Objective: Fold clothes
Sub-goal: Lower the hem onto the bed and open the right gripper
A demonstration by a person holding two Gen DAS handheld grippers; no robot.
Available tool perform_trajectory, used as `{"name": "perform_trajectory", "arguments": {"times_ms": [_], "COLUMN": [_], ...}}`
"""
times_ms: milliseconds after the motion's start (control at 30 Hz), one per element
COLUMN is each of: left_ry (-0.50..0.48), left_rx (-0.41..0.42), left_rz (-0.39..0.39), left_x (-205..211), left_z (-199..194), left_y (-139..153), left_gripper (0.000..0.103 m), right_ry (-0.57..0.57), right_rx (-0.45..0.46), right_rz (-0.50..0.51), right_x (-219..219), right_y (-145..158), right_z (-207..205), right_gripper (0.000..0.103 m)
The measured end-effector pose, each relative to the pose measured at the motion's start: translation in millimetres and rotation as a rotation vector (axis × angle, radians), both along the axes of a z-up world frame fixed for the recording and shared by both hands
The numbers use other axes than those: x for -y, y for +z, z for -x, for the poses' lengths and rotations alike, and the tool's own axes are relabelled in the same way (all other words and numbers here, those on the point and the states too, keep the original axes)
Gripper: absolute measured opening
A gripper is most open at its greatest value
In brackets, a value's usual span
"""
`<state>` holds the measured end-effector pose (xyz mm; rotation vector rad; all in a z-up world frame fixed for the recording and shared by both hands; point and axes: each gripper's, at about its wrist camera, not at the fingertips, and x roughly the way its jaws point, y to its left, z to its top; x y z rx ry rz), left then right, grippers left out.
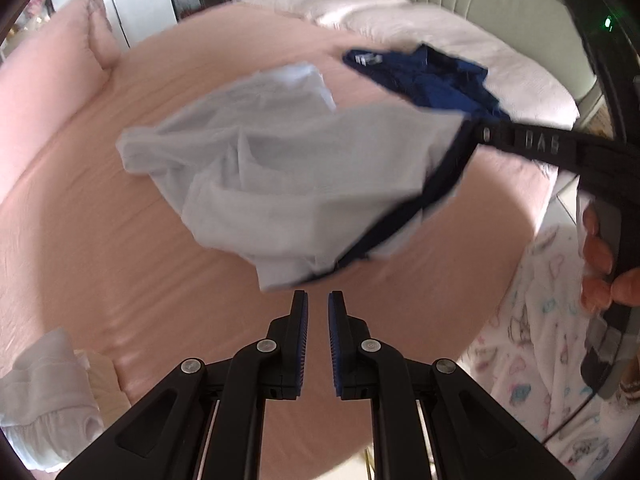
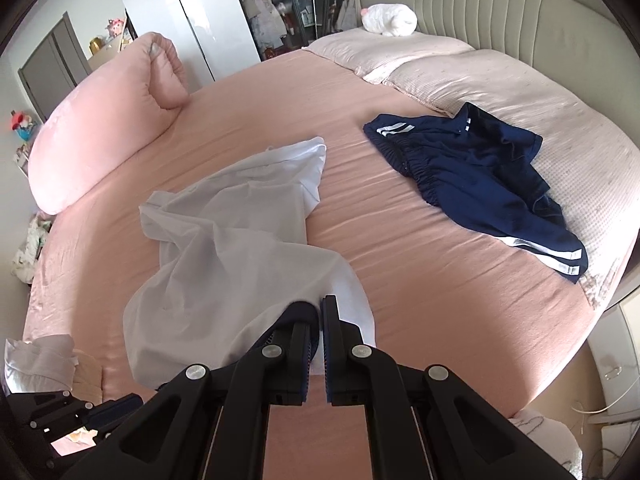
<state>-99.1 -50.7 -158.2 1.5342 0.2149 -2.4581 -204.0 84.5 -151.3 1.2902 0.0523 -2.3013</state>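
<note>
R hand-held gripper (image 2: 318,320) clamped on white shirt (image 2: 224,248) near hem; L hand-held gripper (image 1: 318,308) nearly together, empty, shirt just beyond, stretching far-left.

Shirt (image 2: 236,248) on bed (image 2: 400,280) centre-left of frame, shorts (image 2: 480,176) right of it, pillows (image 2: 460,76) behind at upper right.

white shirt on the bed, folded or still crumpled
Crumpled, not folded: the white shirt lies bunched on the pink sheet, one edge pinched in the right gripper.

2 wrist cams, bed (image 1: 120,264) shared
</note>
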Motion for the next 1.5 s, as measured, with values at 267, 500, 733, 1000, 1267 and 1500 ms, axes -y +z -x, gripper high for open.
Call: {"name": "perform_trajectory", "arguments": {"times_ms": [267, 500, 733, 1000, 1267, 1500], "left_ry": [-0.007, 0.136, 0.174, 0.091, 0.114, 0.140], "left_rx": [-0.037, -0.138, -0.249, -0.201, -0.068, -0.079], "left_rz": [0.089, 0.022, 0.097, 0.350, 0.442, 0.574], "left_x": [-10.2, -5.2, -19.2, -58.4, -51.9, -62.5], "left_z": [3.4, -10.2, -21.2, -29.8, -19.0, -24.9], "left_y": [-18.0, -41.5, -51.8, -62.9, -109.2, -131.2], "left_gripper": [0.009, 0.009, 0.009, 0.009, 0.009, 0.011], "right_ry": [0.011, 0.023, 0.044, 0.092, 0.129, 0.154], "right_rx": [0.080, 0.172, 0.213, 0.245, 0.233, 0.208], "right_rz": [0.015, 0.055, 0.070, 0.073, 0.091, 0.093], "right_x": [-6.5, -24.9, -34.5, -35.5, -35.9, -36.0], "right_y": [-20.4, -59.6, -89.9, -111.4, -116.4, -117.3], "right_z": [2.1, -3.6, -15.1, -23.0, -24.1, -28.1], "right_gripper": [0.002, 0.002, 0.047, 0.048, 0.057, 0.062]}}
